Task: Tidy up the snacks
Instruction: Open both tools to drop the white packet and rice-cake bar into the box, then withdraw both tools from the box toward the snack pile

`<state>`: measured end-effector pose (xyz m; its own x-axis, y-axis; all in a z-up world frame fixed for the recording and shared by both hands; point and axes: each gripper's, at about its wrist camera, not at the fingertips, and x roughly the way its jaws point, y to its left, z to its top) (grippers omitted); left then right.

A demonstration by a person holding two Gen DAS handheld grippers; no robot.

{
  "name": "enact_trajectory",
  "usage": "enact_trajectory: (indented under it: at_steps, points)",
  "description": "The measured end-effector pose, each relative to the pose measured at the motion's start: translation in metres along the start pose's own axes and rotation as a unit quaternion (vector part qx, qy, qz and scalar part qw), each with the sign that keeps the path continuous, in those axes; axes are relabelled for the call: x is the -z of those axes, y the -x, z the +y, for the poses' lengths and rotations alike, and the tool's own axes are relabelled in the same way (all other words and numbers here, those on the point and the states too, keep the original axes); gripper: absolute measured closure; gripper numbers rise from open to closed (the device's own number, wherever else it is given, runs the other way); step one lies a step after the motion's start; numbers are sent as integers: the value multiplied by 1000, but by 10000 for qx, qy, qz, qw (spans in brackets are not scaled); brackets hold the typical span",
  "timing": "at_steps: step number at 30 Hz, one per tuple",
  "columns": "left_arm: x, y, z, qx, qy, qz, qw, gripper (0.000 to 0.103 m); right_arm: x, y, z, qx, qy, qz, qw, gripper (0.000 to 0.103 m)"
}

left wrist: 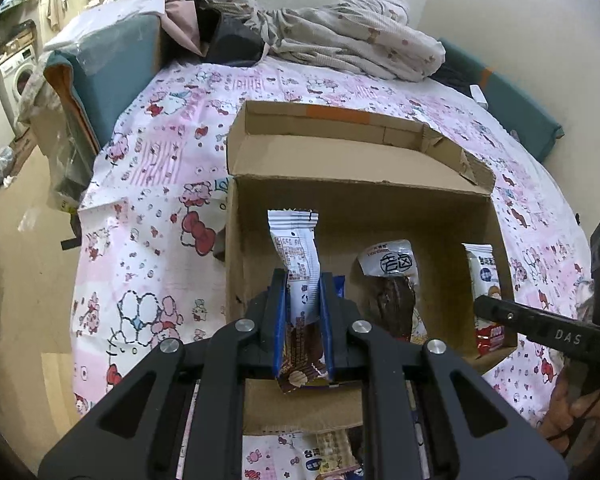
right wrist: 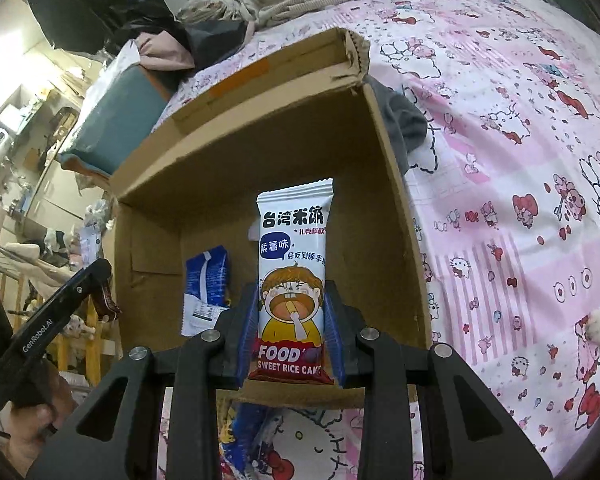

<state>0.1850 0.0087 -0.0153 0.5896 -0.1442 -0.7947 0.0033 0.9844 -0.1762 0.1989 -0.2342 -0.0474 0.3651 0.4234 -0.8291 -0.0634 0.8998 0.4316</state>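
Observation:
An open cardboard box (left wrist: 380,152) lies on a pink cartoon-print bedsheet (left wrist: 148,160); it also shows in the right wrist view (right wrist: 388,184). My left gripper (left wrist: 303,292) is shut on a white-and-brown snack bar packet (left wrist: 298,256), held upright over the box. My right gripper (right wrist: 291,308) is shut on a white sweet rice cake packet (right wrist: 294,264), upright over the box. In the box lie a dark meat-snack packet (left wrist: 394,292) and a blue packet (right wrist: 208,280). The rice cake packet (left wrist: 485,292) and right gripper also show in the left view.
More snack packets (left wrist: 332,452) lie on the sheet in front of the box, also in the right wrist view (right wrist: 248,432). Rumpled clothes (left wrist: 340,36) pile at the bed's far end. A teal cushion (left wrist: 112,64) stands at the left. Floor lies beyond the bed's left edge.

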Motion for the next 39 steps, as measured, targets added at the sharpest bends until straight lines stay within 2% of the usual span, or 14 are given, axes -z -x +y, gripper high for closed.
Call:
enact_trajectory:
  at_steps: [10, 20, 21, 23, 25, 27, 28, 39]
  points:
    - [5, -14, -6, -52, -124, 228, 9996, 90, 5, -11, -5, 164, -22, 188, 9997, 71]
    - [10, -16, -7, -100, -184, 353, 9992, 88, 5, -8, -2, -40, -9, 113, 9999, 68]
    - [11, -17, -7, -80, -164, 376, 9991, 85, 5, -6, -1, -83, 5, 69, 9999, 68]
    - [10, -16, -6, -71, -101, 386, 9992, 67, 5, -1, 2, -200, 42, -62, 9998, 68]
    - [10, -12, -5, 4, -31, 288, 9996, 37, 3, 2, 5, -257, 76, -153, 9995, 63]
    - [8, -5, -3, 48, 46, 95, 9999, 24, 2, 5, 7, -274, 72, -238, 9993, 39]
    - [8, -2, -4, 12, 31, 7, 10000, 23, 2, 7, 7, -249, 65, -330, 9991, 26]
    - [9, 10, -7, -195, -118, -267, 9994, 23, 0, 17, 13, -231, 116, -432, 9987, 25]
